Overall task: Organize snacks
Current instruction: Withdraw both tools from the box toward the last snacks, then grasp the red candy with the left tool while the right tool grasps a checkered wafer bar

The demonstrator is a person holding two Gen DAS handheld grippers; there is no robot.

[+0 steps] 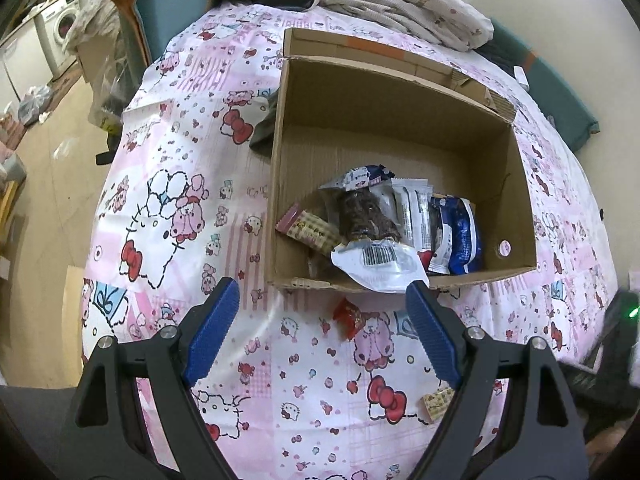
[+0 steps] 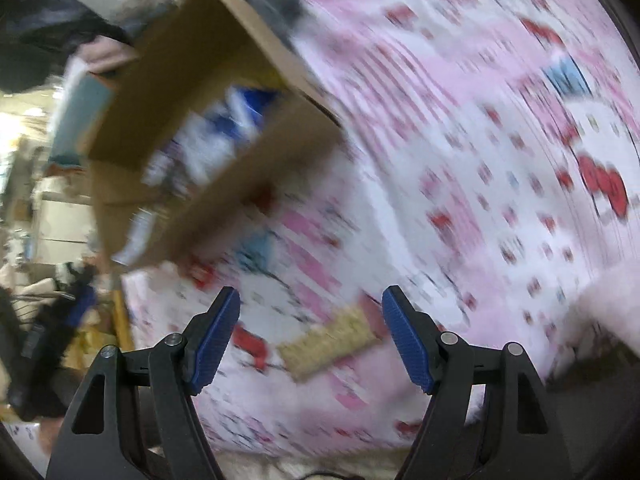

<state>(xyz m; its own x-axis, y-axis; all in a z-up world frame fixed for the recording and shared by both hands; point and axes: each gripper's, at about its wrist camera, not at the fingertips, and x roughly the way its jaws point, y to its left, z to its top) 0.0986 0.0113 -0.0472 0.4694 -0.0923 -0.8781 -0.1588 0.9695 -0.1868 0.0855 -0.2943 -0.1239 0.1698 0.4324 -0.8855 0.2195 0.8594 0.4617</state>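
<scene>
An open cardboard box (image 1: 516,184) stands on the pink cartoon-print sheet (image 1: 180,128). It holds several snack packets, among them a dark clear-fronted pack (image 1: 366,216), a white barcode pack (image 1: 380,266), blue packs (image 1: 460,236) and a beige wafer bar (image 1: 308,230). A small red snack (image 1: 349,316) and a beige wafer snack (image 1: 437,402) lie on the sheet in front of the box. My left gripper (image 1: 322,296) is open and empty just before the box. In the blurred right wrist view, my right gripper (image 2: 311,300) is open over a beige wafer snack (image 2: 328,342), with the box (image 2: 192,52) at the upper left.
Crumpled bedding (image 1: 400,0) and a teal cushion (image 1: 560,92) lie behind the box. A dark cloth (image 1: 264,128) sits at the box's left side. The bed's left edge drops to a floor with a washing machine (image 1: 64,28) and bags.
</scene>
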